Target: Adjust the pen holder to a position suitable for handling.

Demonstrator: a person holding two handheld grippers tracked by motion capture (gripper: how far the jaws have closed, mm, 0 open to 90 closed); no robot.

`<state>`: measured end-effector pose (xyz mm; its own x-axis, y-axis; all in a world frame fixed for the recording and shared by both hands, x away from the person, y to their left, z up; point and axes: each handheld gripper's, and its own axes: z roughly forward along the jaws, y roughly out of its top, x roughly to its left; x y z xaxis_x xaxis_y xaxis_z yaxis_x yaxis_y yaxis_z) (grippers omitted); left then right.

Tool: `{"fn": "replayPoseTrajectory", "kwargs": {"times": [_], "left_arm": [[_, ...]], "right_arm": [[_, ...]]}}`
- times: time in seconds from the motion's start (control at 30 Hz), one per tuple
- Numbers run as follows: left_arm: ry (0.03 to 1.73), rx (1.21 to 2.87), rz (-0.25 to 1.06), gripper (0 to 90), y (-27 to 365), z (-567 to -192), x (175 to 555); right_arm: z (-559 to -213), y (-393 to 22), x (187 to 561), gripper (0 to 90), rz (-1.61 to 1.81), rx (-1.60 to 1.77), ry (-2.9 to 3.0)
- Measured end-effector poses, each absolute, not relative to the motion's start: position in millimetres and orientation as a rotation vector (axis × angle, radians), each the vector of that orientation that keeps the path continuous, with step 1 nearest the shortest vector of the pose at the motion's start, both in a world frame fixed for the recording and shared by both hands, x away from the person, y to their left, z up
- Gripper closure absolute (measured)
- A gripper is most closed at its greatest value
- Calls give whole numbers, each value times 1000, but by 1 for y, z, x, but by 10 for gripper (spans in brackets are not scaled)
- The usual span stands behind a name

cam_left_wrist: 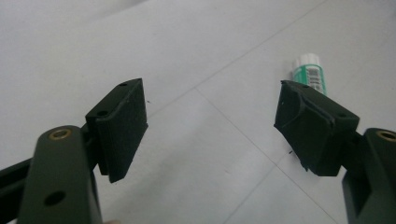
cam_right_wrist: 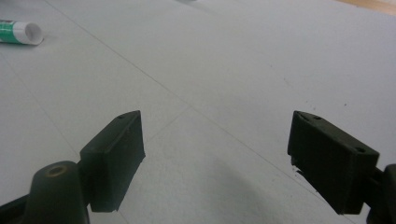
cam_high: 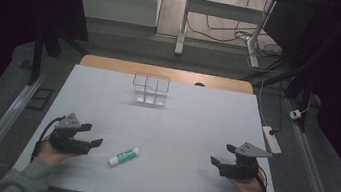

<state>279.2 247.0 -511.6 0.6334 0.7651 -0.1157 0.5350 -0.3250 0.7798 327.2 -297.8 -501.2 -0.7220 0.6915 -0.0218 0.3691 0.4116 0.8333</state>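
Note:
A green and white glue stick (cam_high: 124, 156) lies on the white table top (cam_high: 164, 125) near the front, left of centre. It also appears as the glue stick (cam_left_wrist: 309, 71) just beyond one jaw in the left gripper view, and as the glue stick (cam_right_wrist: 18, 31) at the far upper left of the right gripper view. My left gripper (cam_high: 92, 135) rests low at the front left, open and empty, a short way left of the stick. My right gripper (cam_high: 222, 155) sits at the front right, open and empty, its jaws pointing left. A clear plastic divided box (cam_high: 150, 89) stands at the back centre.
A wooden table edge (cam_high: 112, 63) shows behind the white top. Beyond it are desk legs (cam_high: 181, 32) and cables on the floor. A power strip (cam_high: 271, 138) lies off the right edge. Metal rails run along both sides.

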Motion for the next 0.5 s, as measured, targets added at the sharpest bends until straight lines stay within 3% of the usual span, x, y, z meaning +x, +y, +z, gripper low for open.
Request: {"fn": "replayPoseTrajectory", "kwargs": {"times": [0.5], "left_arm": [[1047, 2022, 326, 250, 243, -506, 310]], "right_arm": [[-502, -298, 328, 188, 1222, 928, 2306]]}}
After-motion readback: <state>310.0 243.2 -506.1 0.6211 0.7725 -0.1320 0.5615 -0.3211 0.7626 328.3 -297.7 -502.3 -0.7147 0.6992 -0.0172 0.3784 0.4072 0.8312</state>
